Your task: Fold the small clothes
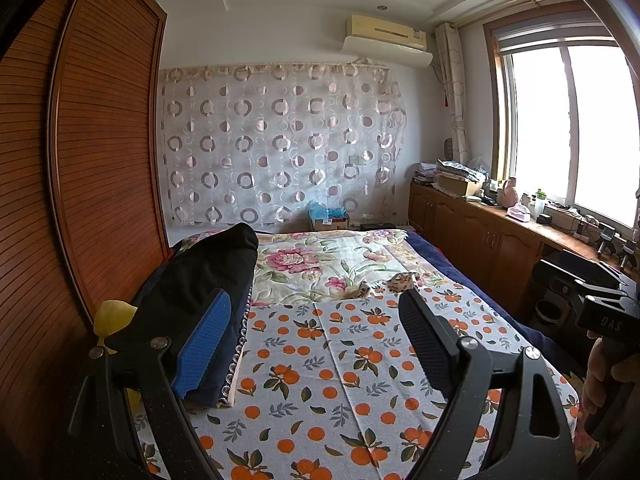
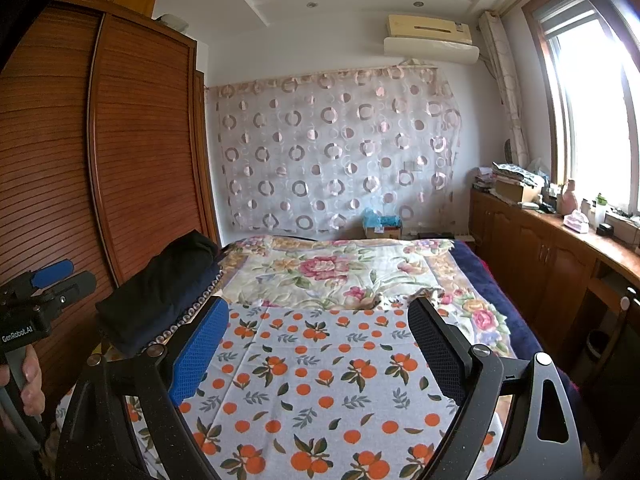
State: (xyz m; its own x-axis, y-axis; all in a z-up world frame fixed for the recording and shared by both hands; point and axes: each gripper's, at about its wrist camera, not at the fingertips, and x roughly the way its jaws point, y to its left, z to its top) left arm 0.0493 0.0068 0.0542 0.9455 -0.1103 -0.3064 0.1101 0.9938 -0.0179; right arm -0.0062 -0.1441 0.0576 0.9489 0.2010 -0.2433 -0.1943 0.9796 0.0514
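Hovering over a bed, both claws spread wide and gripping nothing.

Left gripper and right gripper hanging above the orange-print sheet; stacked dark folded clothes lying at left of frame beside the slatted wardrobe, partly blocking the left blue pad. Reading "GenRobot.AI" on the left handle at lower left, "DAS" on the right handle at right edge.

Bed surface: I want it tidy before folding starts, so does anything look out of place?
Mostly tidy. One small patterned garment lies crumpled at the seam where the orange-print sheet meets the floral blanket. Folded dark clothes are stacked neatly at the left.
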